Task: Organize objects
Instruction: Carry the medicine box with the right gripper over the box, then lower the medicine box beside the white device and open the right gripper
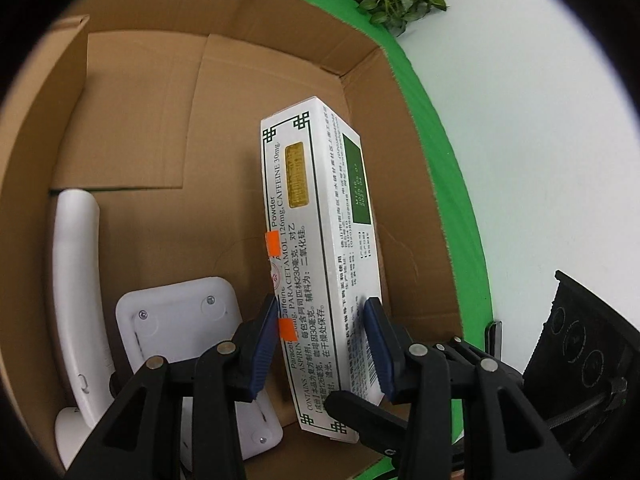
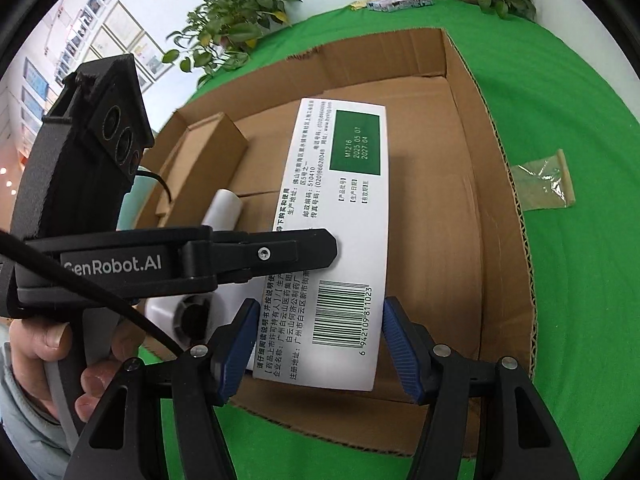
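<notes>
A long white medicine box (image 1: 316,248) with green print stands on edge inside an open cardboard box (image 1: 132,128). My left gripper (image 1: 320,344) is shut on the medicine box near its near end, blue pads on both faces. In the right wrist view the medicine box (image 2: 340,220) shows its barcode side, and the left gripper's finger (image 2: 276,254) lies across it. My right gripper (image 2: 320,344) is open, its blue pads either side of the box's near end with gaps showing.
White plastic items lie in the carton's left part: a curved handle (image 1: 76,280) and a flat square base (image 1: 180,320). The carton (image 2: 460,200) sits on a green cloth (image 2: 580,280). A clear plastic bag (image 2: 544,184) lies right of it. Potted plants (image 2: 228,36) stand behind.
</notes>
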### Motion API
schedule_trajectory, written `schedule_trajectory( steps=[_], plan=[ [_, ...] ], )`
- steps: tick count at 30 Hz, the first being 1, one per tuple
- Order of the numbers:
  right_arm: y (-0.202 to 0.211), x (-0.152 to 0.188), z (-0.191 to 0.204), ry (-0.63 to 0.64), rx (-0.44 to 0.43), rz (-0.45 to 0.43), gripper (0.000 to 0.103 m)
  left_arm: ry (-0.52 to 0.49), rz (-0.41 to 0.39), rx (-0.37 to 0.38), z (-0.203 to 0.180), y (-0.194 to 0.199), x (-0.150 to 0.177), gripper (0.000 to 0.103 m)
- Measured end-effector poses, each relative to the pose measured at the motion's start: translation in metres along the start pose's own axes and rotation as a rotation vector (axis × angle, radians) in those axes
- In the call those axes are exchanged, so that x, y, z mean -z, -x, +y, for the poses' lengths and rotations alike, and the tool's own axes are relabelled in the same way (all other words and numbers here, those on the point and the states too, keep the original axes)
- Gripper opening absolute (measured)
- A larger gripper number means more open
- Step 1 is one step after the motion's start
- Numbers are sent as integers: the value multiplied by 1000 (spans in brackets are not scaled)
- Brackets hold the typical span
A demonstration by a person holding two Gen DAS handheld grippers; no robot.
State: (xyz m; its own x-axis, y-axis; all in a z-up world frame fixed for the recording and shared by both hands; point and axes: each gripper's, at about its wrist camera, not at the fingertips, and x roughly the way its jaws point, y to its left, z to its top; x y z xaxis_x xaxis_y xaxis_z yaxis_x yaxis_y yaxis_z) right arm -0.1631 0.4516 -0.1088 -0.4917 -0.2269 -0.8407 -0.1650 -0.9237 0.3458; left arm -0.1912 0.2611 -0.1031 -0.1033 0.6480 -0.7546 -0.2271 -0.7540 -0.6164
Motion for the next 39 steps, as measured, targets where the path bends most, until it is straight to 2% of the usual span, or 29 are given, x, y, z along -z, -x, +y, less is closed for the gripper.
schedule_trajectory(
  steps=[5, 9, 11, 17, 20, 24, 26, 28, 30, 33, 35, 36, 37, 38, 39],
  plan=[
    [-17, -1, -4, 11, 41, 25, 59, 19, 14, -2, 10, -3, 3, 47],
    [-19, -2, 3, 29, 64, 26, 59, 18, 10, -31, 9, 10, 8, 46],
    [-22, 0, 7, 41, 126, 32, 59, -10, -28, -38, 5, 28, 14, 46],
    [-25, 2, 18, 39, 191, 44, 59, -88, -160, -46, 4, 94, 36, 47],
    [-28, 5, 31, 69, 201, 63, 61, -118, -217, -88, 10, 118, 49, 47],
    [-28, 6, 39, 69, 221, 70, 66, -116, -274, -141, 29, 146, 73, 47],
    [-21, 6, 41, 63, 227, 52, 72, -114, -301, -162, 43, 162, 77, 47],
    [-15, 4, 45, 72, 255, 31, 79, -112, -325, -190, 47, 169, 68, 47],
    [-14, 2, 49, 81, 265, 30, 79, -120, -341, -211, 51, 175, 76, 47],
    [-14, -4, 58, 90, 271, 19, 79, -145, -397, -257, 50, 179, 82, 47],
    [-7, -8, 67, 83, 259, -31, 79, -173, -450, -318, 47, 180, 83, 47],
    [-2, -8, 74, 87, 245, -65, 85, -181, -479, -360, 46, 182, 85, 47],
    [4, -6, 81, 93, 227, -103, 96, -189, -510, -405, 45, 186, 88, 52],
    [9, -3, 86, 96, 218, -139, 102, -198, -550, -463, 44, 190, 92, 63],
    [15, 3, 91, 97, 213, -190, 103, -204, -587, -512, 43, 195, 99, 70]
  ],
)
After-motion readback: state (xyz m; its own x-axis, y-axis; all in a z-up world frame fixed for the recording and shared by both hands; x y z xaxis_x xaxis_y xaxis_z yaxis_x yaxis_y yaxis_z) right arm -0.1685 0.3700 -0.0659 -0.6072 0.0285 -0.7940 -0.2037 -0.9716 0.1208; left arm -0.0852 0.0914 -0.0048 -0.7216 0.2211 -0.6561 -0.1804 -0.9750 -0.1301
